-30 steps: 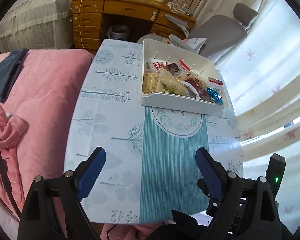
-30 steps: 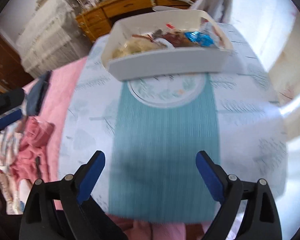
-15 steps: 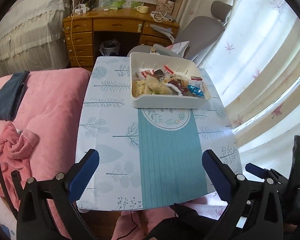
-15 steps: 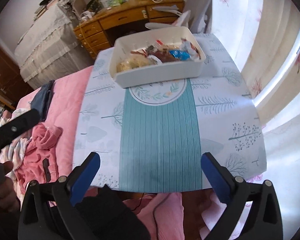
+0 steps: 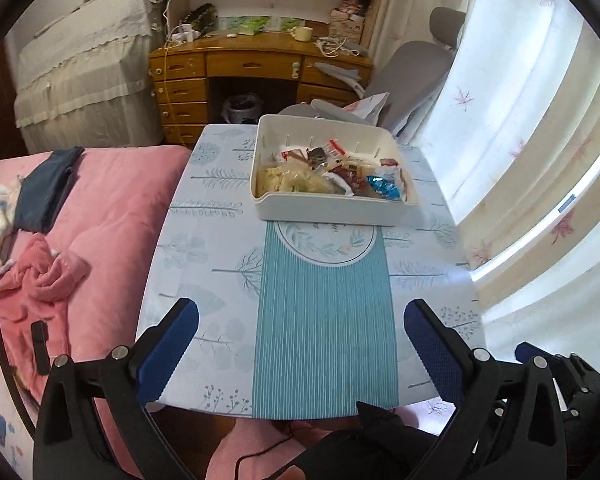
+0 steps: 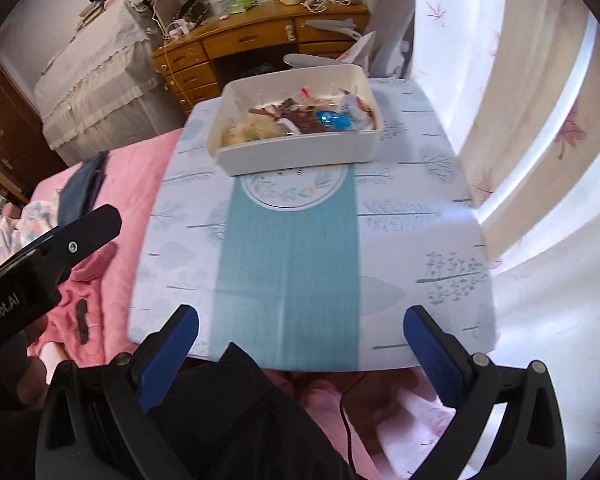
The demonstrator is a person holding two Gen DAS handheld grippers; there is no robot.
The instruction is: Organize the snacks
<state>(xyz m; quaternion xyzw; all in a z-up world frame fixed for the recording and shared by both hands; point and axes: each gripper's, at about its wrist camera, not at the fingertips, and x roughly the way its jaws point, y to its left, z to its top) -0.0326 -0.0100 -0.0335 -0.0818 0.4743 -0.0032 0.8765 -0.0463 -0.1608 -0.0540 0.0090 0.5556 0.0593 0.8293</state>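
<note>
A white plastic bin (image 5: pixel 332 207) stands at the far end of the small table, with several wrapped snacks (image 5: pixel 324 176) piled inside; it also shows in the right wrist view (image 6: pixel 300 152). My left gripper (image 5: pixel 300 328) is open and empty, held above the table's near edge, far from the bin. My right gripper (image 6: pixel 300 332) is open and empty, also back above the near edge. The left gripper's body (image 6: pixel 48 256) shows at the left of the right wrist view.
The table has a tree-print cloth (image 5: pixel 204 248) with a teal striped runner (image 5: pixel 324 320). A pink bed (image 5: pixel 92 208) lies along its left side. A wooden desk (image 5: pixel 256 64) and grey chair (image 5: pixel 412 68) stand behind. Curtains (image 5: pixel 520 140) hang at right.
Both grippers have pulled back and up from the bin toward the table's near edge; more of the room is in view. Both stay open and empty.
</note>
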